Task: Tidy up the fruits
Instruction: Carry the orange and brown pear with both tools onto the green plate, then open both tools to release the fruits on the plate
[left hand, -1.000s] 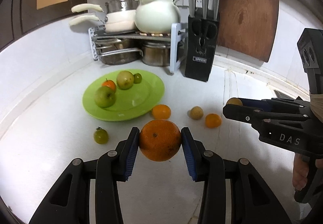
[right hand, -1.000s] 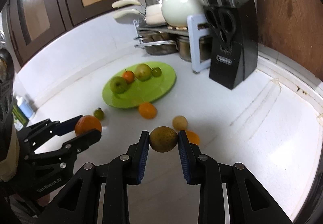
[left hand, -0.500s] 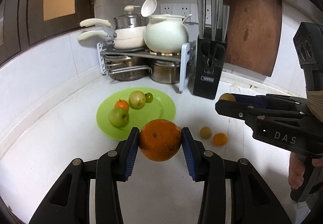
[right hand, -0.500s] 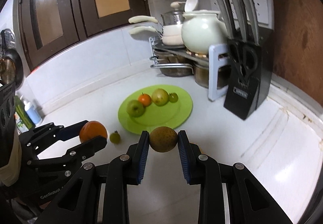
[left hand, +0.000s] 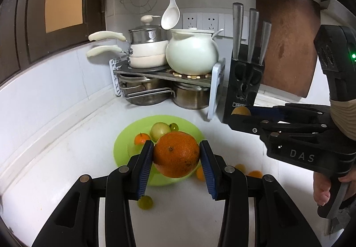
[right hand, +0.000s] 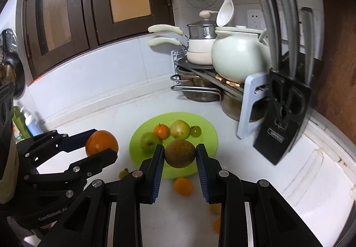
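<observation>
My left gripper (left hand: 176,155) is shut on a large orange (left hand: 175,153) and holds it in the air above the near edge of the green plate (left hand: 191,124). My right gripper (right hand: 180,154) is shut on a brownish-green pear (right hand: 180,153), also above the plate's (right hand: 207,129) near edge. On the plate lie a green apple (right hand: 148,141), a small tangerine (right hand: 161,130), a yellow-green apple (right hand: 179,128) and a small green fruit (right hand: 195,131). The left gripper with the orange (right hand: 101,142) shows at the left of the right wrist view.
Loose fruits lie on the white counter: a small green one (left hand: 145,202), a tangerine (right hand: 183,185) and others (left hand: 254,174) near the plate. A pot rack (left hand: 169,77) with pans and a white pot, a knife block (right hand: 287,118) and a wooden board (left hand: 287,42) stand behind.
Both grippers have risen and moved forward with their fruits, so the plate now sits lower and closer under them. The loose fruits on the counter have not moved.
</observation>
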`<state>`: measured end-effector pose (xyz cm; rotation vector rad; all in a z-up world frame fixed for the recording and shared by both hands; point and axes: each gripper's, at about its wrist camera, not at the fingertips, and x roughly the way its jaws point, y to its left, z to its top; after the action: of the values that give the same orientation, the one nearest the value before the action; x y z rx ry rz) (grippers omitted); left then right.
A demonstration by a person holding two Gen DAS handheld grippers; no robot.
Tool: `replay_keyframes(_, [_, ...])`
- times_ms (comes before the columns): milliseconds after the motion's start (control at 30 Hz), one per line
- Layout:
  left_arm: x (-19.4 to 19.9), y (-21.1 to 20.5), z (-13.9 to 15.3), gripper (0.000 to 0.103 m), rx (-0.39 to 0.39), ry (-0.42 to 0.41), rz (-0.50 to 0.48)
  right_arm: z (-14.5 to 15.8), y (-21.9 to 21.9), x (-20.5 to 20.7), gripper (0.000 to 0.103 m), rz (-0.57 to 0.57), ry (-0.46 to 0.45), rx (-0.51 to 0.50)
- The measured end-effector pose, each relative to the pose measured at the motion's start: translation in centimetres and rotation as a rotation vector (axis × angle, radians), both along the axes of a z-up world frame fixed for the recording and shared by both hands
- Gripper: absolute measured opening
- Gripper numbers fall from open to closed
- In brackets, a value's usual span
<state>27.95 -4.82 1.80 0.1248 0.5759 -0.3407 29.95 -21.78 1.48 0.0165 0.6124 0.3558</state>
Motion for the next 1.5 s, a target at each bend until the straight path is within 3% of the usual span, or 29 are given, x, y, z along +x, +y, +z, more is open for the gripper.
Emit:
replay_keyframes(367, [4.6,-0.2,-0.5,0.042,0.014,0.014,-0.004,-1.1,0.6,5.9,0.03,0.029,0.064,-0.033])
replay_keyframes(800, [10.9,-0.5,-5.2,0.042,0.032,0.157,-0.011,-6.2,1.1,12.6,0.03,0.059,0.261,-0.074])
replay_keyframes(1333, [13.7,-1.0,-8.0,0.042,0.061,0.223,-0.027,-8.8,1.9,15.3,0.03,0.08,0.345,-0.105])
replay_keyframes(1500, [13.0,-1.0,-7.2,0.049,0.072,0.186,-0.02,-8.6,1.8,15.3,0.031,0.08,0.344,-0.099])
